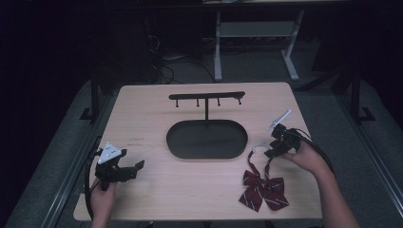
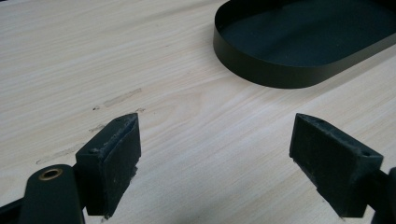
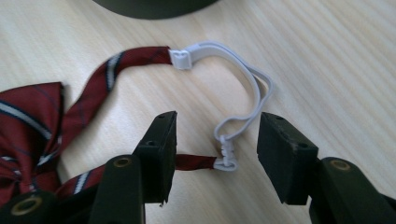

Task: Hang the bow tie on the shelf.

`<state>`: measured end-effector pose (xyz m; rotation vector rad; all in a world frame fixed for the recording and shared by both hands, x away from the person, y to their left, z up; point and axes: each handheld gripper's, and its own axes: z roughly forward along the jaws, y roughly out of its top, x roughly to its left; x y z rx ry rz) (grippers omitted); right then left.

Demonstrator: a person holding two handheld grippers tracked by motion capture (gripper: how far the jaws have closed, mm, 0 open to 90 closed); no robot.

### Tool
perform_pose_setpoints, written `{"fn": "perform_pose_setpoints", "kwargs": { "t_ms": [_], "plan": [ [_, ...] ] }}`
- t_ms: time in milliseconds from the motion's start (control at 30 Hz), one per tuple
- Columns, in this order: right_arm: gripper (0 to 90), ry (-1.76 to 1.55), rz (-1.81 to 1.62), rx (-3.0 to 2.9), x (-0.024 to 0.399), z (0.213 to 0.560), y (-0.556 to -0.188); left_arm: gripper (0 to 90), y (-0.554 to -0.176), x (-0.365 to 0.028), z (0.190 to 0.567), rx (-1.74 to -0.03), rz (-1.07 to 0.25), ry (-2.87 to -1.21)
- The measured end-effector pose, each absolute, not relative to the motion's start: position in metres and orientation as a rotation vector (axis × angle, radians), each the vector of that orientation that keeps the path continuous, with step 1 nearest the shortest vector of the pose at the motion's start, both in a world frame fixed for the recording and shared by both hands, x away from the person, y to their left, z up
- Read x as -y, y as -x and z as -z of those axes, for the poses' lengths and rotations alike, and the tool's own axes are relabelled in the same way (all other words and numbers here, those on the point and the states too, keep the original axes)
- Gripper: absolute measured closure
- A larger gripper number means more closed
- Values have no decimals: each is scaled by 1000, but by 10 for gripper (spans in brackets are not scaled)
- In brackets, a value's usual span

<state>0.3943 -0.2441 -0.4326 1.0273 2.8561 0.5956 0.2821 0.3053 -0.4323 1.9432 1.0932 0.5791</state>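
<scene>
A dark red striped bow tie [image 1: 263, 188] lies flat on the wooden table at the front right, its bands running up to a white elastic strap [image 3: 243, 65]. My right gripper [image 3: 217, 121] hangs low over the strap's end. Its jaws stand apart on either side of the small white clasp [image 3: 226, 158], and the pads do not press on it. In the high view the right gripper [image 1: 272, 151] sits just above the bow tie. My left gripper [image 1: 133, 170] rests near the front left edge, open, with bare wood between its jaws [image 2: 215, 135].
A black oval tray [image 1: 176, 147] stands mid-table, with a post at its back carrying a bar of pegs [image 1: 206, 96]. Its wall [image 2: 261, 70] lies ahead of the left gripper, and its edge [image 3: 154, 9] is just beyond the strap. A table frame stands behind on the dark floor.
</scene>
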Motion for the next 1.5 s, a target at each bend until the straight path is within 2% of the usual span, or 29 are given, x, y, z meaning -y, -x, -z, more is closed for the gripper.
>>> {"fn": "perform_pose_setpoints", "kwargs": {
  "t_ms": [500, 1000, 1500],
  "plan": [
    [596, -1026, -467, -2853, 239, 443, -398, 163, -282, -305, 433, -1093, -575, -1945],
    [848, -998, -456, -2885, 240, 442, -398, 163, -282, -305, 433, -1098, -575, -1942],
    [867, -939, -666, -2939, 250, 424, -388, 163, -282, -304, 433, -1090, -576, -1949]
  ]
}}
